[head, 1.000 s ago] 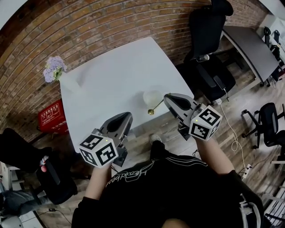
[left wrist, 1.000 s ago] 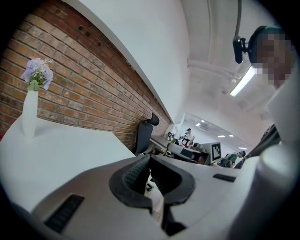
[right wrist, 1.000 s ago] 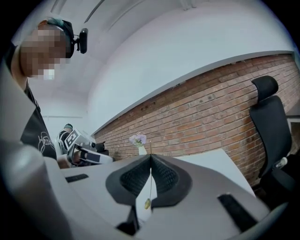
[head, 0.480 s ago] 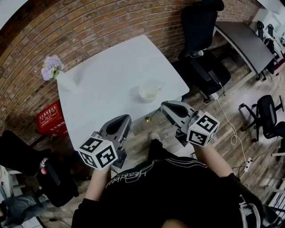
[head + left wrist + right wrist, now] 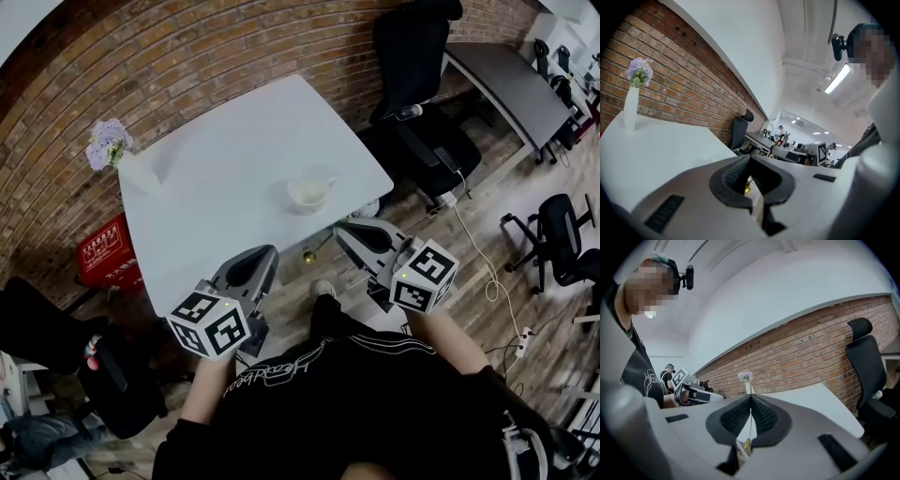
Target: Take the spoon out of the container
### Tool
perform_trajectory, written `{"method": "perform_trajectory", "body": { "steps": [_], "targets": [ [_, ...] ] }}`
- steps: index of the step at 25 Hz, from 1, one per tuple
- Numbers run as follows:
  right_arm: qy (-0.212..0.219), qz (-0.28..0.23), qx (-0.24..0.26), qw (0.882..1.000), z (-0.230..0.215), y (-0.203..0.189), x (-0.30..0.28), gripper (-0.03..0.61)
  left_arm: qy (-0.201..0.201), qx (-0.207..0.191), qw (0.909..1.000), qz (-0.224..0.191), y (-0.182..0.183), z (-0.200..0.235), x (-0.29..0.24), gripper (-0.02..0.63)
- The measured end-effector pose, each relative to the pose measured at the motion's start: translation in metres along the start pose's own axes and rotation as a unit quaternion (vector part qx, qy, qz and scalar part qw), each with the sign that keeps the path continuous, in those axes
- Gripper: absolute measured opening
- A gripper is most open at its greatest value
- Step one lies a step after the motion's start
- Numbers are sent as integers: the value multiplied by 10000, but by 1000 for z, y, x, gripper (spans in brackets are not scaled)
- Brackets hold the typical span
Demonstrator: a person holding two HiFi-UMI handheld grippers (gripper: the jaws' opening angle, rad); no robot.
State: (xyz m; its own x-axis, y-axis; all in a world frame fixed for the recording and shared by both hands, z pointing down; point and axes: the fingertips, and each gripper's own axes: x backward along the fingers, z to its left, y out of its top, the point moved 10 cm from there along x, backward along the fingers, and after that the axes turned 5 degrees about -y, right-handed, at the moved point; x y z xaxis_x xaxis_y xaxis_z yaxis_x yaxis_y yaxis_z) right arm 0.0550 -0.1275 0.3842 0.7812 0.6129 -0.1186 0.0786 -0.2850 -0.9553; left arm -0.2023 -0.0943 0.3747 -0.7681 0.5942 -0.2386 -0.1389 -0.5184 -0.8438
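A white cup [image 5: 311,191] stands near the front right edge of the white table [image 5: 225,169]. My right gripper [image 5: 339,231] is shut on the thin handle of a gold spoon [image 5: 317,248]. It holds the spoon just off the table's front edge, below the cup, with the bowl pointing left and down. In the right gripper view the handle runs between the closed pads of the right gripper [image 5: 751,399], and the spoon's bowl [image 5: 747,445] hangs beneath. My left gripper [image 5: 269,251] hovers at the table's front edge to the spoon's left, shut and empty [image 5: 749,158].
A white vase of purple flowers [image 5: 111,145] stands at the table's far left corner by the brick wall. A black office chair [image 5: 422,122] and a grey desk [image 5: 506,89] are to the right. A red crate [image 5: 101,251] sits on the floor at left.
The right gripper has drawn the spoon back from the cup and off the table's front edge toward the person. The left gripper has barely moved.
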Motion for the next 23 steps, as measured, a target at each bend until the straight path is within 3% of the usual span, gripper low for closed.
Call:
{"method": "perform_trajectory", "body": {
  "steps": [23],
  "targets": [
    [-139, -124, -214, 9996, -23, 2, 3, -2, 8, 25, 10000, 15, 1, 3, -13, 5]
  ]
}}
